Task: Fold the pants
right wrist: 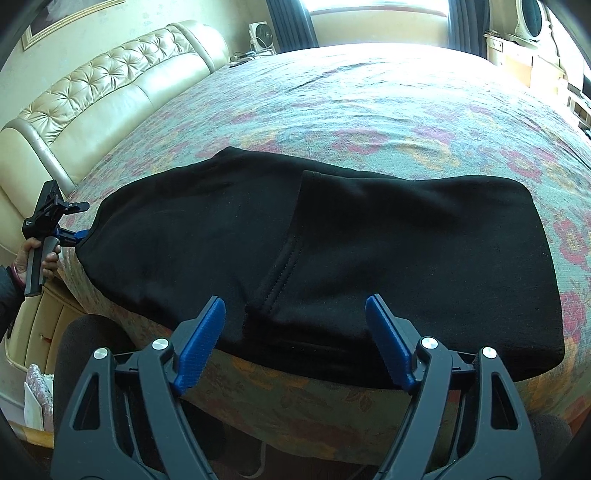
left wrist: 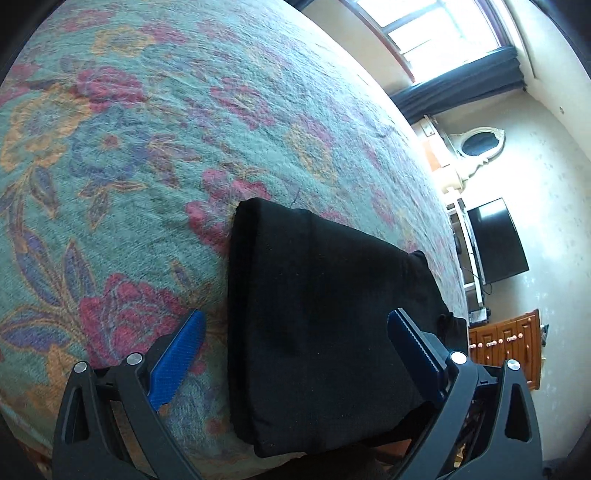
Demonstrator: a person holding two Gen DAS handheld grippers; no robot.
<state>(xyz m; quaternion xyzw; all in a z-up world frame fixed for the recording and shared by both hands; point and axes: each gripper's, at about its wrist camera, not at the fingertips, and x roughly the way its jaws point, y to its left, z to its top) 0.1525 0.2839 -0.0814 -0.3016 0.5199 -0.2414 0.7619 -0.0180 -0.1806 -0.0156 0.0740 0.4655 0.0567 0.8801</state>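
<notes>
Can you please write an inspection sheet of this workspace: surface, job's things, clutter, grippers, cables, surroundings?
Surface: bed with a floral blanket, lightly wrinkled.
Job's things: black pants lie flat along the near edge of the bed, one layer already folded over another.
Clutter: nothing seen on the bed besides the pants.
Grippers: left gripper open, its fingers on either side of one end of the pants; right gripper open, poised at the near edge of the pants, holding nothing.
Cables: a cord hangs below the wall TV.
Surroundings: tufted cream headboard, bright window with dark curtains, wooden drawers, oval mirror.
</notes>
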